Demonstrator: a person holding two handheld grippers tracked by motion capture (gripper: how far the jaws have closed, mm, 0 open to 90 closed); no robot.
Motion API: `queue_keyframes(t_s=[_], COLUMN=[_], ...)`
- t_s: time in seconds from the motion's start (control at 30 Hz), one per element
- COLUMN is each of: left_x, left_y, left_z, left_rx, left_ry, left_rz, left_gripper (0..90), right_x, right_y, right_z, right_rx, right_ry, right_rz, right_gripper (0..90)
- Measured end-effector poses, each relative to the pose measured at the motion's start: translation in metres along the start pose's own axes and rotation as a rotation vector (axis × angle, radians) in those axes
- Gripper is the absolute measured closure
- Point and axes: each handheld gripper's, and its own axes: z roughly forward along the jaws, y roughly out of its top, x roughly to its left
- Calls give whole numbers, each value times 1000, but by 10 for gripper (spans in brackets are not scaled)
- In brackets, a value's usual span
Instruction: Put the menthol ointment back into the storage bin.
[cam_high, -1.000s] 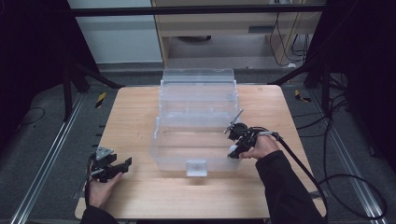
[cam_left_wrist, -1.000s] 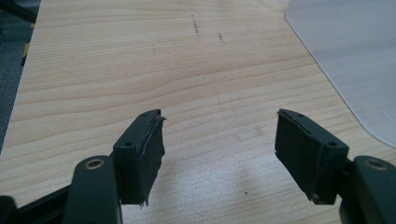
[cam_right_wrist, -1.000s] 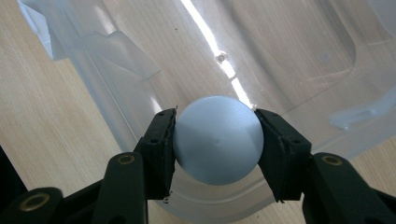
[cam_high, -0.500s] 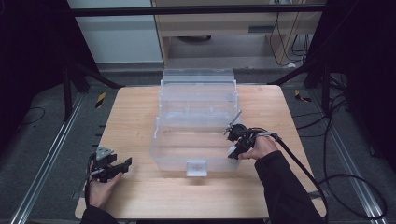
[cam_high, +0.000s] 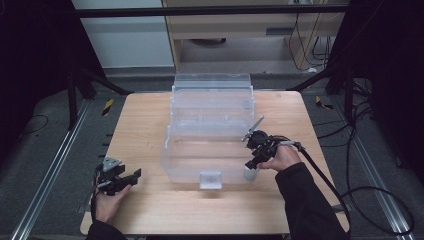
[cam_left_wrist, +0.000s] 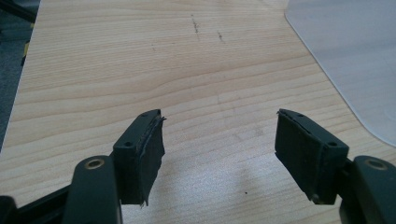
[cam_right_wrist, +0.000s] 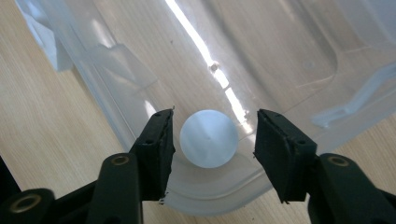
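The wooden table (cam_high: 150, 125) carries a clear plastic bin (cam_high: 212, 107) at its middle, its hinged lid standing open toward the far edge. Bare wood runs wide on the table's left side and along the near edge, and a narrower strip lies open on the right.

The right gripper (cam_high: 256, 161) sits at the bin's near right corner, held by the right hand (cam_high: 280, 157), with its cable trailing off over the right edge. In the right gripper view its jaws stand apart on either side of a small white ball (cam_right_wrist: 208, 138), with a gap on each side (neither pad touches it). The ball lies against the rounded corner of the bin; whether it sits inside the wall or just outside I cannot tell.

The left gripper (cam_left_wrist: 219, 140) rests near the table's near left corner, well apart from the bin, jaws spread wide over bare wood. The bin's curved edge shows at that view's right.
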Motion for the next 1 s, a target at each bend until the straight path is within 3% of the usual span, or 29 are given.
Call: queue_keyframes(t_s=[0.2,0.37,0.4,0.43,0.53,0.83,1.0], left_x=[0,0,0,0,-1,-1,-1], left_y=[0,0,0,0,0,0,0], left_z=[0,0,0,0,0,-1,-2], left_rx=[0,0,0,0,-1,-5,-12], left_ry=[0,0,0,0,1,3,9], left_rz=[0,-1,-1,-1,-1,-1,0], left_gripper=[321,321,321,321,321,321,332], right_x=[1,-1,-1,-1,-1,-1,-6], right_y=[-6,-20,-20,-26,-38,-79,-112], right_z=[-17,-36,-36,-40,-45,-47,-34], right_rx=[-94,-224,-224,-263,-310,-431,-495], right_ry=[-22,-73,-73,-90,-117,-158,-188], right_rz=[27,71,71,95,128,206,258], right_gripper=[377,298,298,265,232,202,221])
